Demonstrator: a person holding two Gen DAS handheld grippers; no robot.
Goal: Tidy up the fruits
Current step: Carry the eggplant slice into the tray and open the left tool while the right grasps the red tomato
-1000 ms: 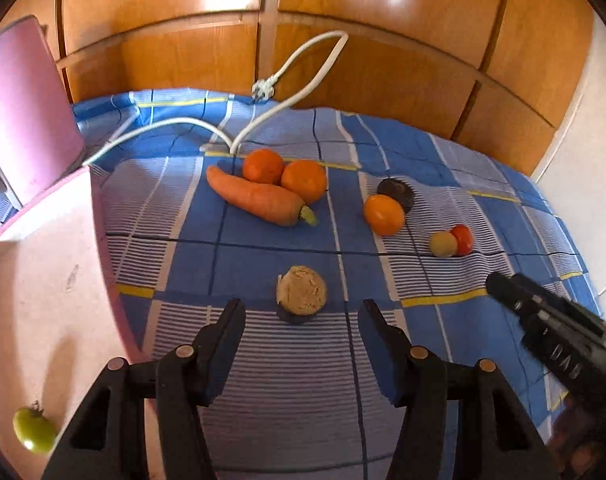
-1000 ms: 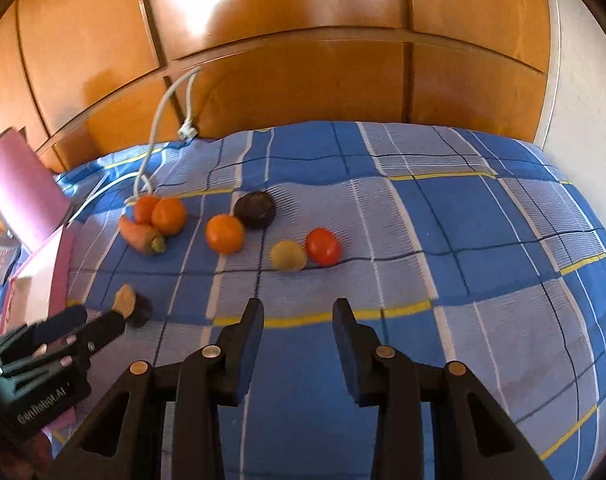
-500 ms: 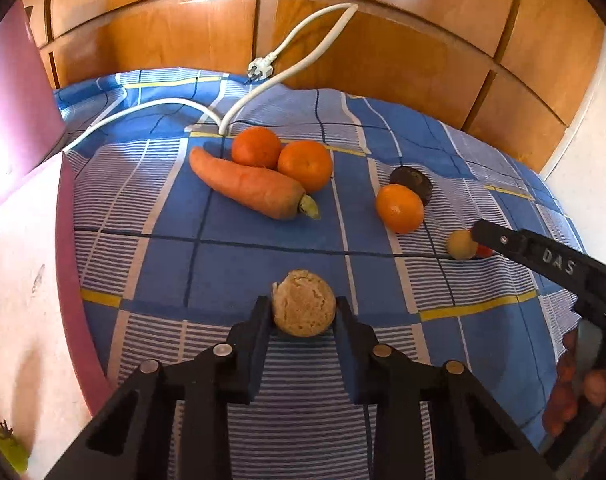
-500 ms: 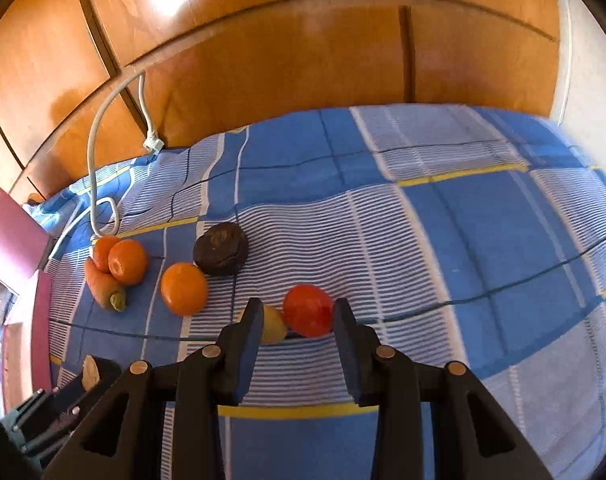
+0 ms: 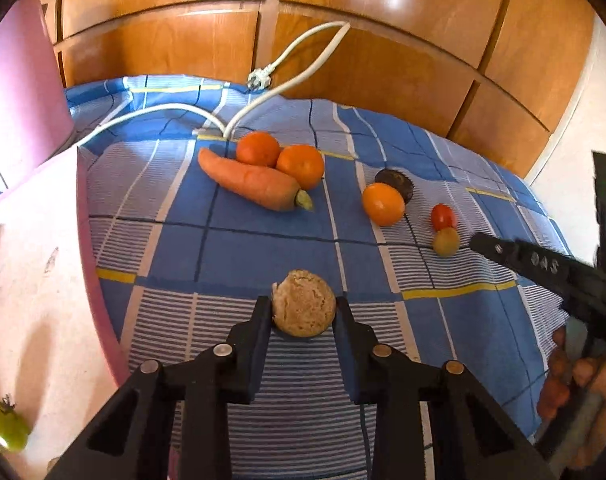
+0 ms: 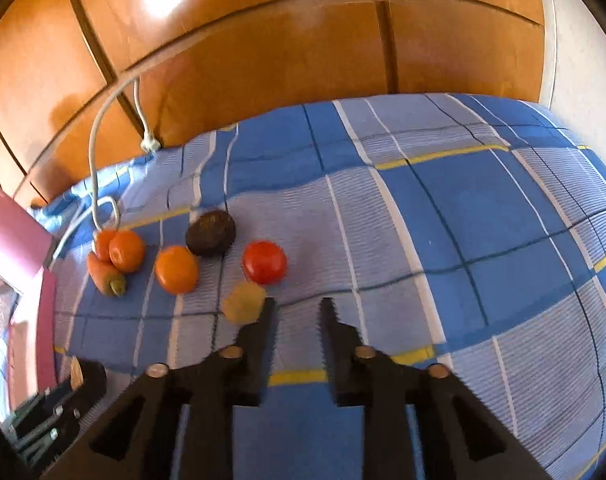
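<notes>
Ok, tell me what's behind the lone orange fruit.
A dark round fruit sits right behind the lone orange, touching or nearly so. In the left wrist view the orange covers its near lower part, so its full shape stays unseen.

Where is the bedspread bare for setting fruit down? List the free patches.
Free: the wide stretch of bedspread right of the red tomato, up to the wall. Crowded: the left strip, where the oranges, carrot and white cable cluster.
</notes>
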